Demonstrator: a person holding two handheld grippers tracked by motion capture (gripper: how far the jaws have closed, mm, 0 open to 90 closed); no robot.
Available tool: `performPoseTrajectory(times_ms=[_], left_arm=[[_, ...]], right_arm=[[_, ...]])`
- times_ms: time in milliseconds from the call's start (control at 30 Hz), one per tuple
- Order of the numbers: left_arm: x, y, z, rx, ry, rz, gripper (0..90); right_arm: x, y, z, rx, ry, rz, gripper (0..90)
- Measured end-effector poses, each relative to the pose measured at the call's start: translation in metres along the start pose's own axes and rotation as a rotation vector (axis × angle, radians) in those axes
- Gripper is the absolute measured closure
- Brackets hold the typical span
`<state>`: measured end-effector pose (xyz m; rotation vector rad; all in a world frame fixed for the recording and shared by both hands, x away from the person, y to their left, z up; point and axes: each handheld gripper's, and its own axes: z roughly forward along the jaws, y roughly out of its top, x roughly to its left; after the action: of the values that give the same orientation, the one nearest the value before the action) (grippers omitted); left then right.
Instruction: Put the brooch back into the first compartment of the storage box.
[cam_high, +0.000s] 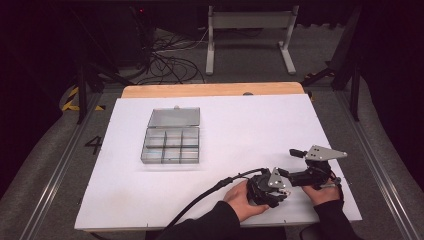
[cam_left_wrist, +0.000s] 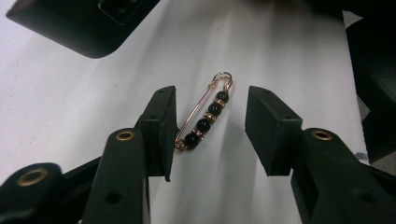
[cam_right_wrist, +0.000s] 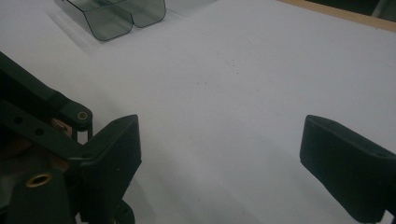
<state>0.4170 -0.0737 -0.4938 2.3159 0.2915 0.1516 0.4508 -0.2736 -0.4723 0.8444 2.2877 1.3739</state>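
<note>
Just beside left claw (cam_left_wrist: 210, 135), beaded pin (cam_left_wrist: 204, 115).

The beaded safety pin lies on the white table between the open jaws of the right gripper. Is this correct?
Not quite: it is the left gripper whose open jaws flank the beaded safety pin on the white table, as the left gripper view shows.

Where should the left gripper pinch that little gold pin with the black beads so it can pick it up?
Probably across the middle of the beaded pin, squeezing its two long sides. It lies flat on the white table, long and thin, already between the open jaws of the left gripper. Coming straight down from above looks best, closing over the beads.
</note>
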Motion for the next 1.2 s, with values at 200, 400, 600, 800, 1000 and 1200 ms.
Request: performPoseTrajectory(times_ms=[200, 400, 600, 800, 1000, 1200], left_arm=[[0.0, 0.001, 0.001, 0.016, 0.012, 0.0, 61.5], [-0.002, 0.001, 0.002, 0.014, 0.008, 0.008, 68.9], [-0.003, 0.002, 0.002, 0.02, 0.011, 0.024, 82.7], [-0.003, 0.003, 0.0, 0.031, 0.014, 0.033, 83.6], [-0.003, 0.003, -0.005, 0.023, 0.004, 0.03, 83.7], [-0.003, 0.003, -0.016, 0.017, -0.011, 0.034, 83.7]], right_arm=[[0.0, 0.0, 0.0, 0.0, 0.002, -0.003, 12.9], [0.0, 0.0, 0.001, 0.002, 0.004, -0.002, 12.9], [0.001, 0.0, 0.001, 0.003, 0.007, -0.003, 12.9], [0.001, 0.0, 0.001, 0.003, 0.008, -0.006, 12.9], [0.001, 0.0, 0.001, -0.002, 0.006, -0.005, 12.9], [0.001, 0.0, 0.001, -0.001, 0.005, -0.003, 12.9]])
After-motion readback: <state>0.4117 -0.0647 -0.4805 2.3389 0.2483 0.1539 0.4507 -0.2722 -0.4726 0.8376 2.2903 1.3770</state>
